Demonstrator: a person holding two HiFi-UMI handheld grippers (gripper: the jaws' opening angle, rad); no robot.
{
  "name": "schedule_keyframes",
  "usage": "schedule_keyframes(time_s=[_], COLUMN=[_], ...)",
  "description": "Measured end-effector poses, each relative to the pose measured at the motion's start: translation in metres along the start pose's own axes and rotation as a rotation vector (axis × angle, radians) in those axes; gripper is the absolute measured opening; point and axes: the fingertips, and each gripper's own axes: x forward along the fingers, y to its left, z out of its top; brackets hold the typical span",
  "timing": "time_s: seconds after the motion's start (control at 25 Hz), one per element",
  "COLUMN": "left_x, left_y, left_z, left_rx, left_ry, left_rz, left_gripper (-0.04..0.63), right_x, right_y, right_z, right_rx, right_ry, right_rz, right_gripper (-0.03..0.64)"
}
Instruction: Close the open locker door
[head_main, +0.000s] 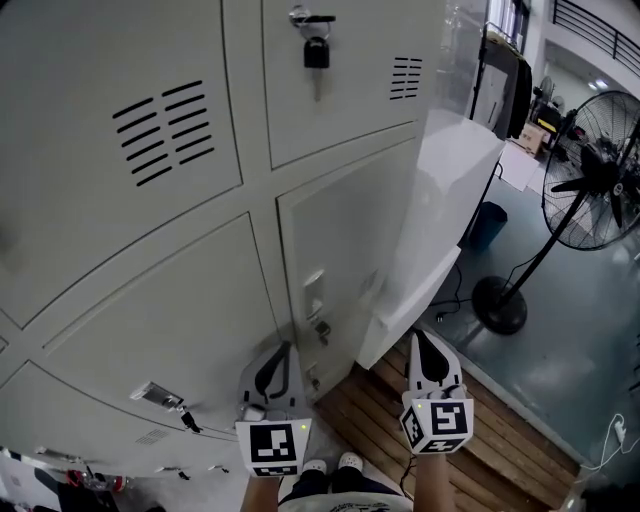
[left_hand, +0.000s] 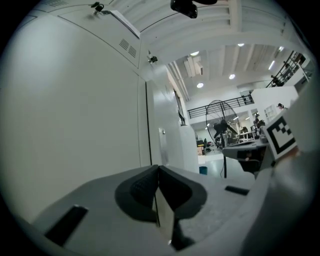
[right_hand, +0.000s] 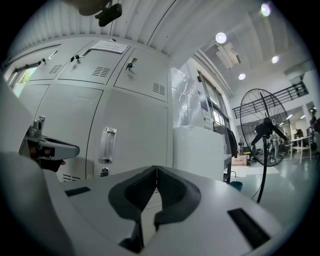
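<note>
In the head view, the grey lockers (head_main: 150, 250) fill the left. The lower locker door (head_main: 345, 230), with a recessed handle (head_main: 314, 295) and a keyhole below it, lies flush with its neighbours. My left gripper (head_main: 285, 349) is shut and empty, its tips close to the locker face just below that handle. My right gripper (head_main: 421, 336) is shut and empty too, at the lower edge of a white block (head_main: 440, 210) beside the lockers. In the left gripper view the left gripper (left_hand: 158, 168) faces the flat door. In the right gripper view the right gripper (right_hand: 156, 168) points at the handle (right_hand: 107, 145).
A padlock (head_main: 316, 50) hangs on the upper locker. A large standing fan (head_main: 590, 170) and its base stand at the right, with a blue bin (head_main: 488, 222) behind the white block. Wooden slats (head_main: 370, 420) lie underfoot.
</note>
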Motion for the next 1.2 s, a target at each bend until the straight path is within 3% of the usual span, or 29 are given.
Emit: schedule_keyframes(time_s=[1.2], left_x=[0.0028], left_y=[-0.0019], left_z=[0.0075], left_rx=[0.010], left_ry=[-0.008], left_rz=[0.002], left_gripper=[0.003], right_x=[-0.0041], right_y=[-0.0042], right_z=[0.0077], right_rx=[0.008], right_ry=[-0.005], right_rz=[-0.006], right_gripper=[0.018])
